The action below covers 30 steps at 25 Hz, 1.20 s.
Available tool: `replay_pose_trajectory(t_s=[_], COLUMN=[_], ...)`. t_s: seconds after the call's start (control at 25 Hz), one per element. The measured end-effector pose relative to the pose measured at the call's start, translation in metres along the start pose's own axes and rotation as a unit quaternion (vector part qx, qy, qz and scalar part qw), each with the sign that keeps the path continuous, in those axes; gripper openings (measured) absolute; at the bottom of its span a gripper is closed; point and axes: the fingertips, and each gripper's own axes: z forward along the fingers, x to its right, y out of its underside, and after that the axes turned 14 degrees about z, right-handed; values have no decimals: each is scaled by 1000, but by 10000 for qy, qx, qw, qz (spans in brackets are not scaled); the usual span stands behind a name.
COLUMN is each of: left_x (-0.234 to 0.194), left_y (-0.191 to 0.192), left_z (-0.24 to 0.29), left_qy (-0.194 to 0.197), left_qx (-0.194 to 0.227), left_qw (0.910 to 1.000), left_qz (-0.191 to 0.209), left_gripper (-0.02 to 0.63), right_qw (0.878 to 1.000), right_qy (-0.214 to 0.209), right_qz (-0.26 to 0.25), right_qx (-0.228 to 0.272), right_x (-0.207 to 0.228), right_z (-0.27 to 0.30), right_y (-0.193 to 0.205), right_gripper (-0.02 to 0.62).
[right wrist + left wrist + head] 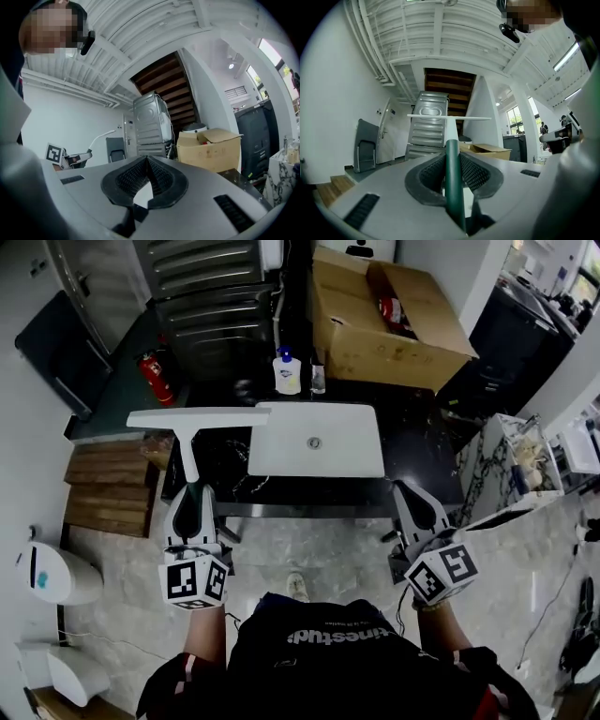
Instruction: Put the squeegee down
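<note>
Two grippers are held out in front of the person, above a pale stone floor (319, 549). The left gripper (193, 495) pinches the squeegee (192, 418) by its handle. Only the left gripper view shows that the pinched part is a dark green grip, squeezed between the ribbed pads. From the head view, just the white stem shows, rising out of the jaws. The right gripper (407, 489) has its jaws pressed together with nothing between them, which the right gripper view shows plainly. That view also catches the left gripper and the squeegee's stem far off to its left.

The squeegee is in the air, with its long white blade lying crosswise over the left part of a dark counter (422, 418). In the head view the blade's right end sits just beside the near left corner of a white sink basin (347, 451). Whether they touch cannot be told.

Left of the counter are wooden steps (108, 488) and a red fire extinguisher (153, 376). Behind the basin stands a soap bottle (287, 371). Farther back are an open cardboard box (375, 343) and a ribbed steel unit (211, 296). The gripper views alone show a brown wooden stair underside above it.
</note>
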Motion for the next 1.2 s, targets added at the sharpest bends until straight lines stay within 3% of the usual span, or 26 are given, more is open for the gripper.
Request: replay_pose_trajectory(t_s=[0.12,0.28,0.4,0.52,0.6,0.76,0.84,0.96,1.04,1.2], left_x=[-34,-53,-63,-65,-64,-67,-65,-61,-59,-51], left_y=[5,29,59,107,144,214,248,296,313,326], left_z=[35,70,99,144,174,226,244,256,259,266], left_qy=[-25,24,154,363,455,577,625,691,756,858], left_qx=[-15,-358,-747,-1351,-1804,-2630,-3151,-3973,-4274,-4473], left_qw=[10000,9994,9970,9893,9808,9618,9461,9148,9008,8902], left_qz=[79,-23,-124,-422,-588,-483,-405,-216,-156,-59], left_gripper=[98,98,98,98,98,98,98,98,98,98], right_qw=[10000,10000,9999,9998,9997,9998,9998,9994,9990,9983], right_qy=[-12,39,51,-17,-37,37,130,312,421,544], right_qz=[28,25,82,70,34,0,-55,-62,-38,4], right_qx=[92,-38,-117,-202,-220,-185,-157,-99,-110,-192], right_x=[-7,2,14,25,32,45,56,73,84,102], right_z=[36,61,76,88,92,91,87,81,80,89], right_y=[-9,-8,-8,-10,-14,-20,-27,-33,-31,-21], right_gripper=[38,38,38,38,38,38,38,38,38,38])
